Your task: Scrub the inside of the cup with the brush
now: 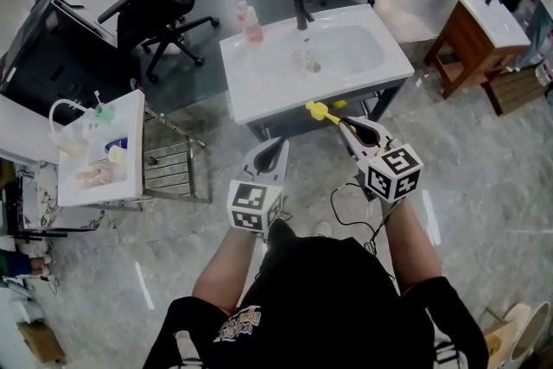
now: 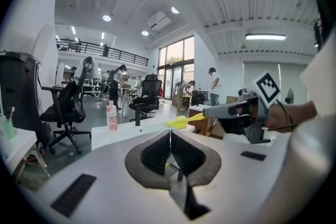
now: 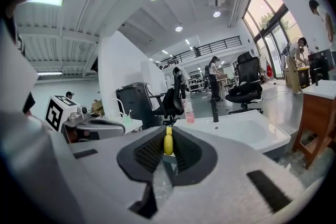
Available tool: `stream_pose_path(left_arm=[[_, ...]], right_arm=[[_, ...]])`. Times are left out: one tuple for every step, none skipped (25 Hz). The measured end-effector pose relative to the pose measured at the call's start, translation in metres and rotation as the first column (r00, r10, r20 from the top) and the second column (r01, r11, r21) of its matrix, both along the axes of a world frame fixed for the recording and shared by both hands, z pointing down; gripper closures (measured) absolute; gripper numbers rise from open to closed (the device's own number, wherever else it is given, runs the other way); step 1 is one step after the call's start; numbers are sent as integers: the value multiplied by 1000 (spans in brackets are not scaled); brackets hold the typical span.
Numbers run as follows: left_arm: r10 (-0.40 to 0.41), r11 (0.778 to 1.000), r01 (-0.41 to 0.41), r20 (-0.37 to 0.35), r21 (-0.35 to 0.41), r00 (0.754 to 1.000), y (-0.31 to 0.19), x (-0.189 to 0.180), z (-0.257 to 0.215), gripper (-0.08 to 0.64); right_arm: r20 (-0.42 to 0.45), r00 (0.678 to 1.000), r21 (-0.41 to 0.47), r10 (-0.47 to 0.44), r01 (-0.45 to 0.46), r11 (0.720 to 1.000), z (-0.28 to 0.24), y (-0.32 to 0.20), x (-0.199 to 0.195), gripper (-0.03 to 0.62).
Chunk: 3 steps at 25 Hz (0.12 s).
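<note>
A yellow brush (image 1: 320,111) sticks out forward from my right gripper (image 1: 346,125), which is shut on its handle just in front of the white sink (image 1: 259,91). In the right gripper view the brush (image 3: 168,143) sits pinched between the pads. My left gripper (image 1: 275,144) hangs level beside it, to the left, shut with nothing in it; its own view shows the jaws (image 2: 170,136) closed together and the brush (image 2: 181,121) off to the right. A small clear thing (image 1: 305,60) lies mid-basin; I cannot tell whether it is a cup or the drain.
On the sink's back rim stand a pink bottle (image 1: 251,23) and a black faucet (image 1: 302,11). A white side table (image 1: 130,177) with small items and a metal rack (image 1: 173,168) are at the left. Office chairs (image 1: 168,0) stand behind, a wooden stand (image 1: 471,47) at the right.
</note>
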<state>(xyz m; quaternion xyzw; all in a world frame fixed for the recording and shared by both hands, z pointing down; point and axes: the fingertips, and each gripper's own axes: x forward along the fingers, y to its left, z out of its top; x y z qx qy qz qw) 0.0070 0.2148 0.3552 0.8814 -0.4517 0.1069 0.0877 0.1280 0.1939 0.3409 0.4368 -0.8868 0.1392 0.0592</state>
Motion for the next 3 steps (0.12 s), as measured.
stream_pose_path(left_arm=[[-2,1000,2,-2,1,1000,1,0,-1,554],[-5,1000,5,-3,2,1000,2,0,-2,554],[-7,1000,7,-5,3,1000,2,0,-3,554]], right_arm=[[0,1000,0,-2,2,1000,1,1,0,555],[0,1000,-1,-3,3,1000,2,2,-1,556],[-1,1000,-1,-5,5,1000,3,3,-1,555]])
